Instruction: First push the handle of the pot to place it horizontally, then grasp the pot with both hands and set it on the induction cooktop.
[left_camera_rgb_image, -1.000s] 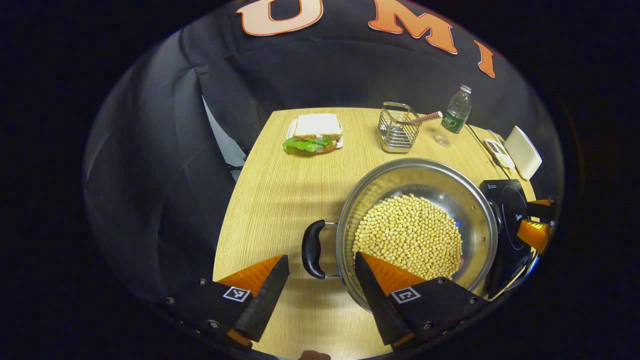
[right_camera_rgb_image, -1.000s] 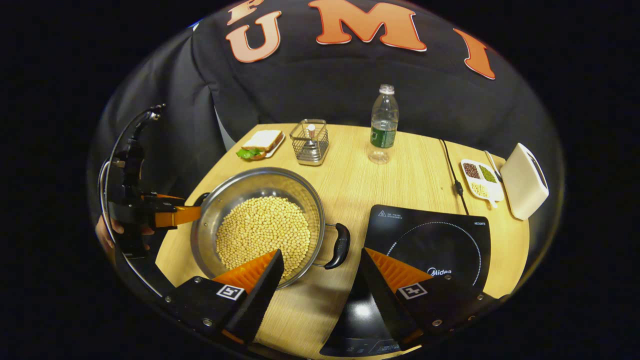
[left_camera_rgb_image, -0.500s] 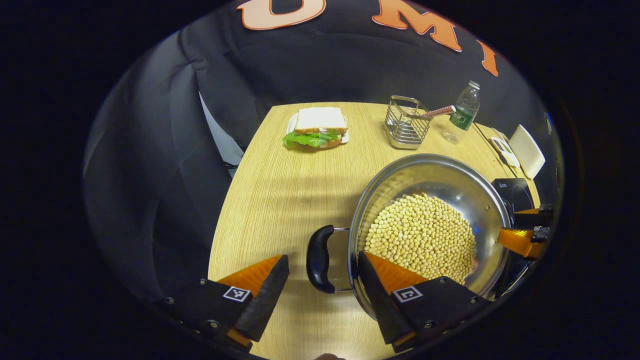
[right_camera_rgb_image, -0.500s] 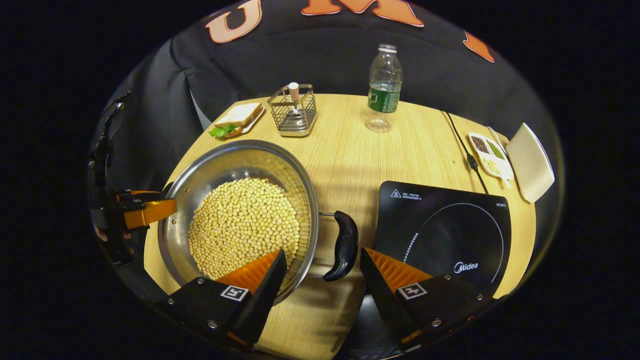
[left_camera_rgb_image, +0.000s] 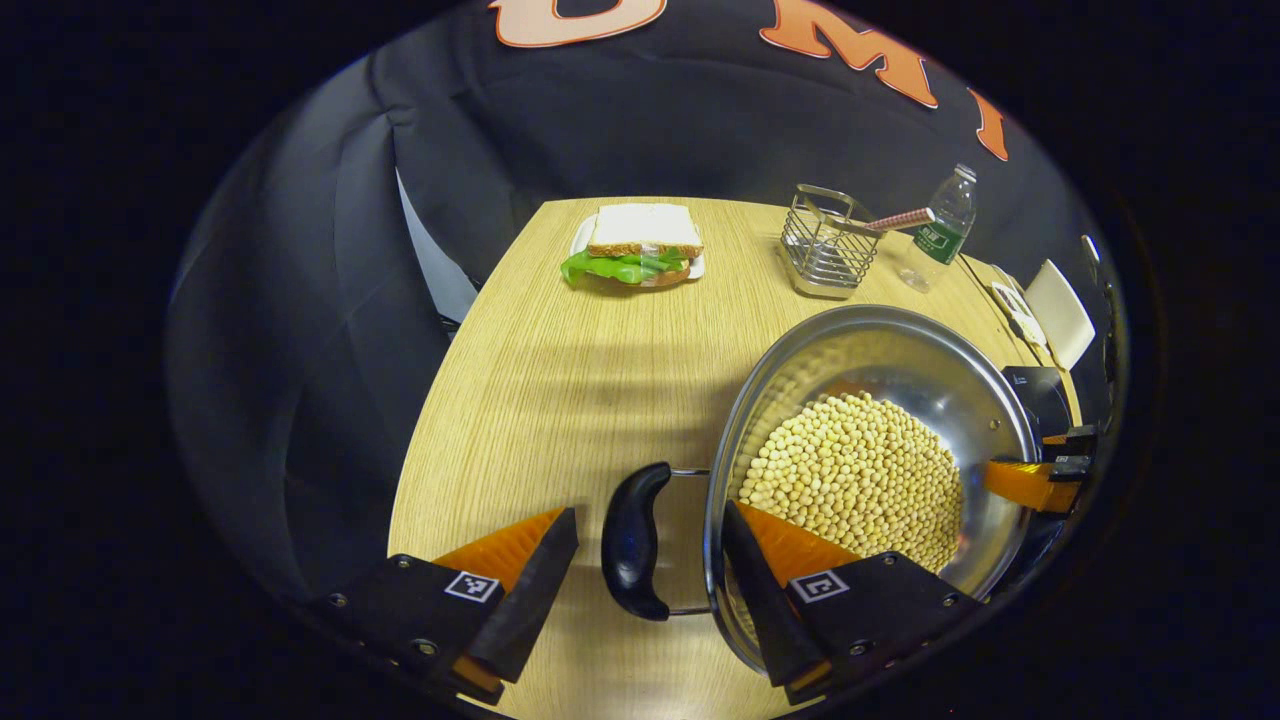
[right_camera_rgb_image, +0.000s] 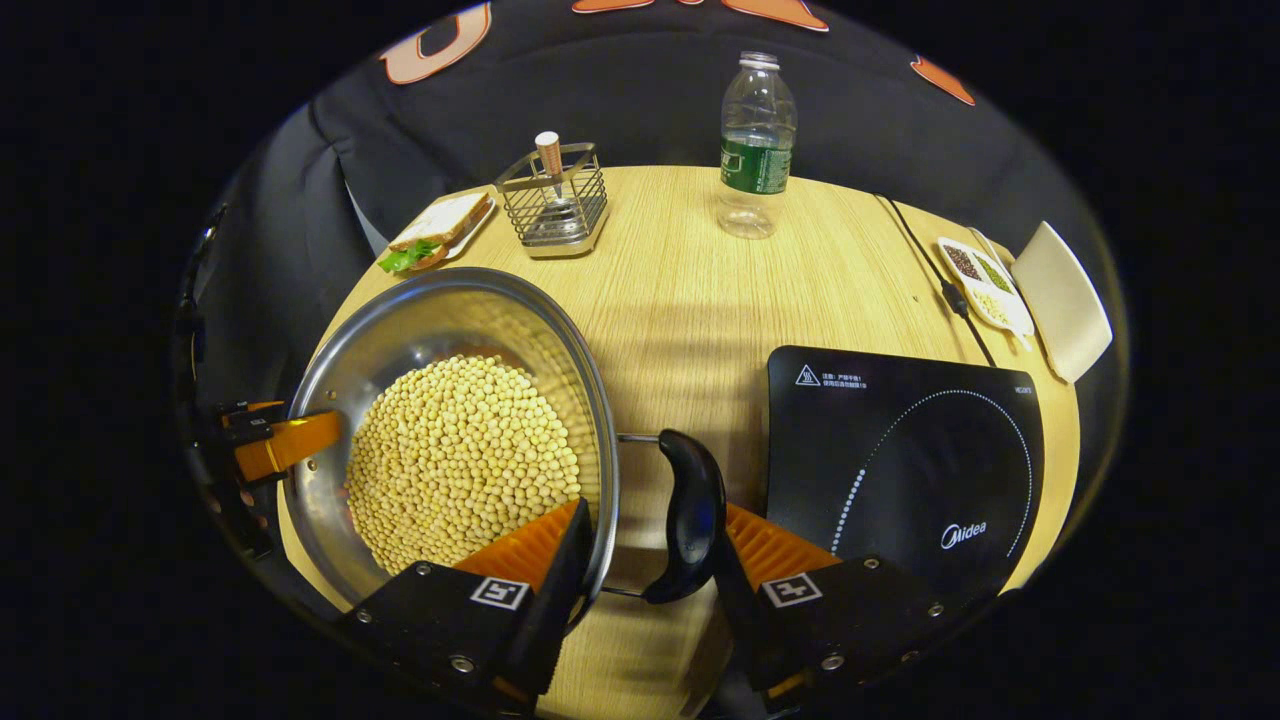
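A steel pot (left_camera_rgb_image: 880, 335) (right_camera_rgb_image: 440, 300) full of yellow soybeans (right_camera_rgb_image: 460, 460) stands on the wooden table, its two black handles pointing left and right. My left gripper (left_camera_rgb_image: 650, 512) is open and straddles the left handle (left_camera_rgb_image: 632, 540), one finger over the table and the other over the pot's rim. My right gripper (right_camera_rgb_image: 655, 508) is open around the right handle (right_camera_rgb_image: 692, 515), which lies close against the right-hand finger. The black induction cooktop (right_camera_rgb_image: 900, 450) lies just right of the pot. Each view shows the other gripper's orange finger (left_camera_rgb_image: 1030, 482) (right_camera_rgb_image: 285, 445) at the pot's far side.
A sandwich on a plate (left_camera_rgb_image: 635, 248), a wire basket (right_camera_rgb_image: 555, 200) with a utensil in it and a water bottle (right_camera_rgb_image: 755, 140) stand along the back. A divided dish of beans (right_camera_rgb_image: 985, 280), a white box (right_camera_rgb_image: 1065, 300) and the cooktop's cable (right_camera_rgb_image: 930, 270) sit at the right.
Both grippers have moved in toward the pot. Each black handle now lies deeper between its gripper's open fingers. The pot looms larger in both views.
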